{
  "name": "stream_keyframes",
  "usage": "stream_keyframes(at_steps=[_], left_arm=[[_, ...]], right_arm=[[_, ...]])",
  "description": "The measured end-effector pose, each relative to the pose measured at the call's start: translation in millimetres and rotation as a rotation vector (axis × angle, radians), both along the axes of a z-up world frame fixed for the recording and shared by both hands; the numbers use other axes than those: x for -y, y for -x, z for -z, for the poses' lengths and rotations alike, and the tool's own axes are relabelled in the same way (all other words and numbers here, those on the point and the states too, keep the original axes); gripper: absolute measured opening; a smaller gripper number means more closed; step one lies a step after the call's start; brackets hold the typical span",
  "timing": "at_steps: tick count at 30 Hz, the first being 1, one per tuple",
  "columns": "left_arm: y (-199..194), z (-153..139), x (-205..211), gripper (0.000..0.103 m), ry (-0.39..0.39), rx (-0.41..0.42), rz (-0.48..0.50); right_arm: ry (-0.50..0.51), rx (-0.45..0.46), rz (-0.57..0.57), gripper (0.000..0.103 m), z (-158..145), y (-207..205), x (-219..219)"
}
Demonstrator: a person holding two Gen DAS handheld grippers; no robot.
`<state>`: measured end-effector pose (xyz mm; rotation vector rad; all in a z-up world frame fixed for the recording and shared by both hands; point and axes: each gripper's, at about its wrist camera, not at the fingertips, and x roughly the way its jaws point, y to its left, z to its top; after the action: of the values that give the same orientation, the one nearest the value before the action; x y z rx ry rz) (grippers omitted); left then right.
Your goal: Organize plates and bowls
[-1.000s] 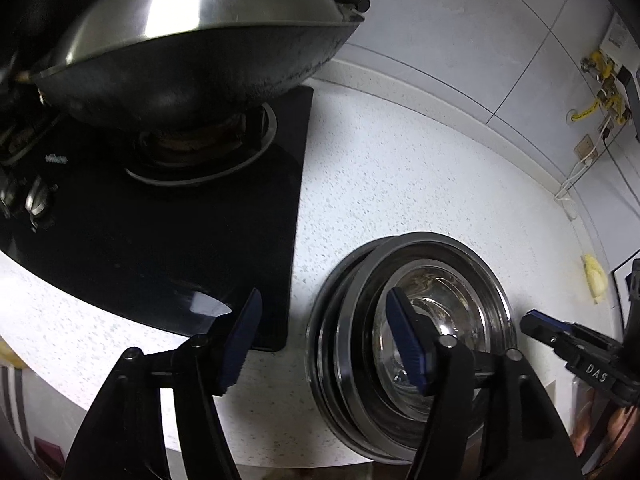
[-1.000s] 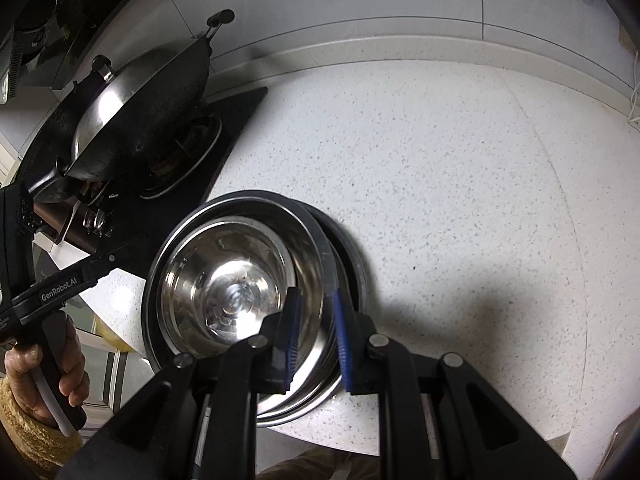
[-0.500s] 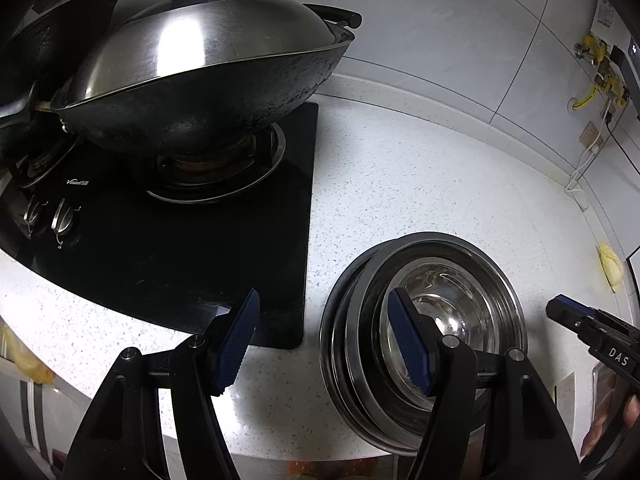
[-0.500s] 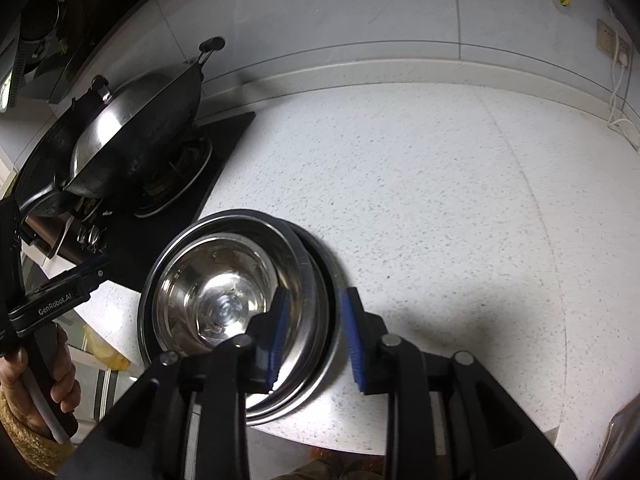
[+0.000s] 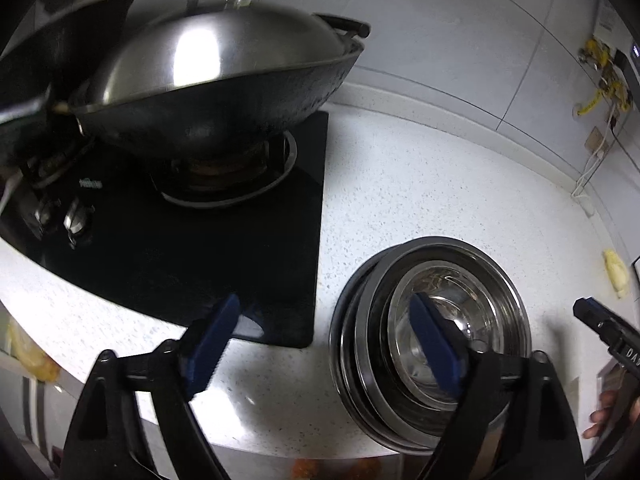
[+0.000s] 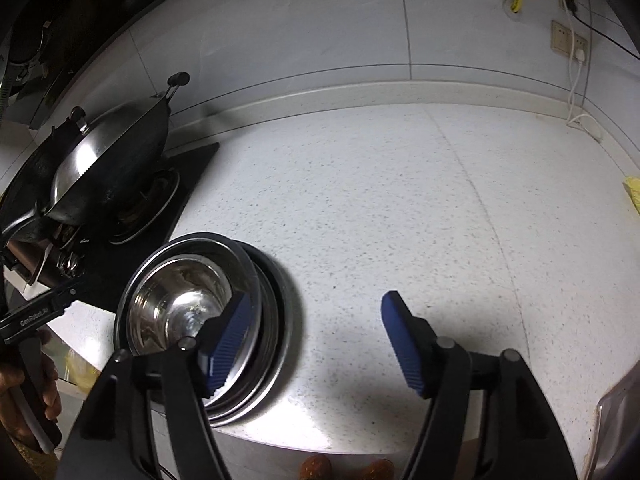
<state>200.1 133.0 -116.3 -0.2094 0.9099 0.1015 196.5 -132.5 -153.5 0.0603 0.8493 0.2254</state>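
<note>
A stack of steel plates and bowls [image 5: 484,300] sits near the front edge of the white speckled counter [image 5: 440,184], a shiny bowl [image 6: 180,292] on top. My left gripper [image 5: 324,332] hangs above the stack's left side, its jaws opening; no pad presses on anything. My right gripper [image 6: 316,336] hovers at the stack's right rim, jaws opening too. Its left pad [image 6: 232,332] lies over the rim and its right pad over bare counter. Neither gripper holds anything.
A lidded wok [image 5: 216,80] stands on the black gas hob [image 5: 200,248], left of the stack. Wall sockets and cables [image 6: 568,40] are at the back right. A yellow object [image 5: 616,276] lies at the counter's right. The counter's front edge runs just below the stack.
The right gripper's jaws, nearly shut on the top bowl's rim, have spread wide and let it go while drawing back. The left jaws widened. The stack stayed put.
</note>
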Motion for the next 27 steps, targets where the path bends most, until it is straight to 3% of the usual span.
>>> stream_keyframes(at_steps=[4, 9, 16, 27], left_arm=[[6, -13, 9, 0.089, -0.076, 0.044, 0.022], [13, -27, 14, 0.089, -0.117, 0.088, 0.025], [18, -37, 19, 0.089, -0.144, 0.111, 0.017], [33, -38, 24, 0.089, -0.117, 0.126, 0.023]], right_arm=[[-0.006, 0.012, 0.015, 0.067, -1, 5, 5], [-0.011, 0.067, 0.040, 0.068, -10, 15, 11], [-0.018, 0.122, 0.057, 0.068, -23, 27, 18], [0.033, 0.153, 0.047, 0.068, -29, 42, 16]])
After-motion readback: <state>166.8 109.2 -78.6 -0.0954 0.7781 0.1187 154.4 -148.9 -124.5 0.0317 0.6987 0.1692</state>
